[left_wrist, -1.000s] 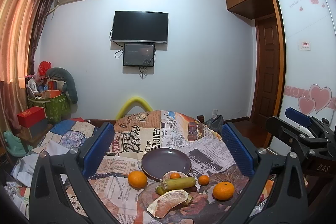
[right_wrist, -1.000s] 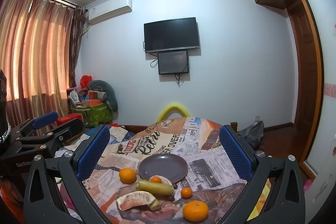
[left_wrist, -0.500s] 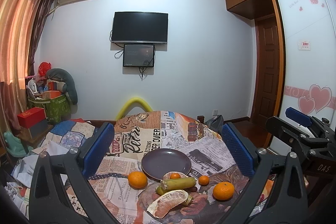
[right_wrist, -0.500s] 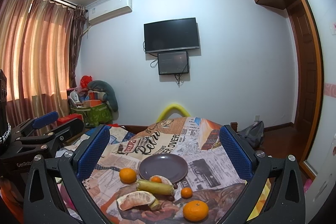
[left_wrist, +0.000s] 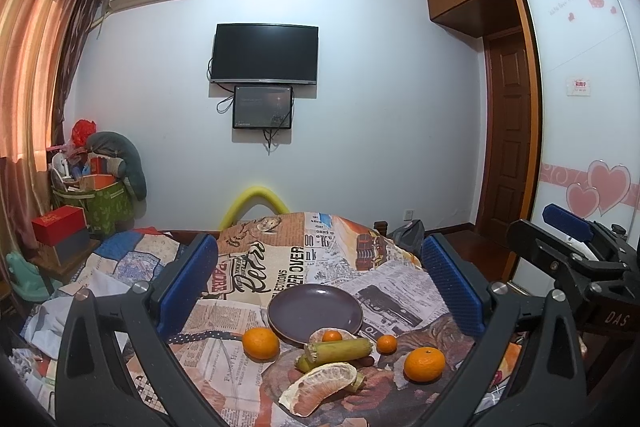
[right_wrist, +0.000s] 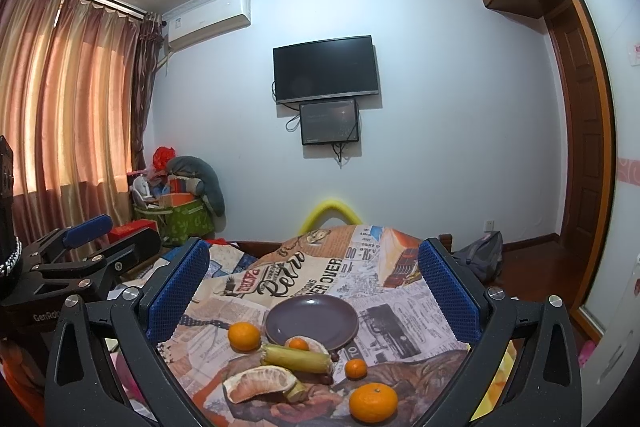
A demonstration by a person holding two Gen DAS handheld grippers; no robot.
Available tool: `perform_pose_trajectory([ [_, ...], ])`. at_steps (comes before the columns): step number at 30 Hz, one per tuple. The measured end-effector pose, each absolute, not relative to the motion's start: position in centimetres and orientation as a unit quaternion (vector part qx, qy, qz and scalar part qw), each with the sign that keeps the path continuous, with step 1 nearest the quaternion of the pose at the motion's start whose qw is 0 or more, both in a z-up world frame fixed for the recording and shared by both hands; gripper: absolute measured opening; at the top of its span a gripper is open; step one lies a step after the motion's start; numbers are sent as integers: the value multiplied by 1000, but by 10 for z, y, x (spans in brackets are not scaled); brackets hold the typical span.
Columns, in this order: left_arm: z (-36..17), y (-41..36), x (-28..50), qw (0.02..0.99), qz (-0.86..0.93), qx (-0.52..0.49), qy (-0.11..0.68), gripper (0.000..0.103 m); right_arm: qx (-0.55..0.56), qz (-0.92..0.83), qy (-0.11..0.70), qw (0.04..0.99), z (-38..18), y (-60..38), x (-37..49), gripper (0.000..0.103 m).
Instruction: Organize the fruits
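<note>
Left wrist view
left gripper (left_wrist: 318,281): we see it level above the table, jaws spread wide, nothing between the blue pads (left_wrist: 187,285).
right gripper (left_wrist: 576,259): at far right edge, side-on, partly cut off; we can't tell jaw state from here.
fruits: purple plate (left_wrist: 315,313) bare; big orange (left_wrist: 261,343) just left of it; green stalk piece (left_wrist: 339,350) in front; peeled pomelo segment (left_wrist: 318,383) nearest; second big orange (left_wrist: 424,364) right.
hard to read: small orange (left_wrist: 332,336) half hidden behind the stalk.

Right wrist view
right gripper (right_wrist: 314,291): level, jaws wide apart, empty.
left gripper (right_wrist: 80,263): at left edge, side-on, body cropped.
plate (right_wrist: 312,319): near centre, fruits in front, on printed cloth (right_wrist: 280,279).
</note>
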State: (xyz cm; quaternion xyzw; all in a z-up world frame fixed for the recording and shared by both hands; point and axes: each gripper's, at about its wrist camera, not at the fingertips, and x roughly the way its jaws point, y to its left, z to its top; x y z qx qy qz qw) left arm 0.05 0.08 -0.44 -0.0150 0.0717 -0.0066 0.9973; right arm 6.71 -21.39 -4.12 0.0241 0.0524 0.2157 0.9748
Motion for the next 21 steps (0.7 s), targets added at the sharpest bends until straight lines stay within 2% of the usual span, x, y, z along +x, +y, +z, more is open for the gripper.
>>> perform_pose_trajectory([
  [21, -4, 1, 1, 997, -7, -20, 74, 103, 20, 218, 57, 974, -41, -211, 70, 103],
])
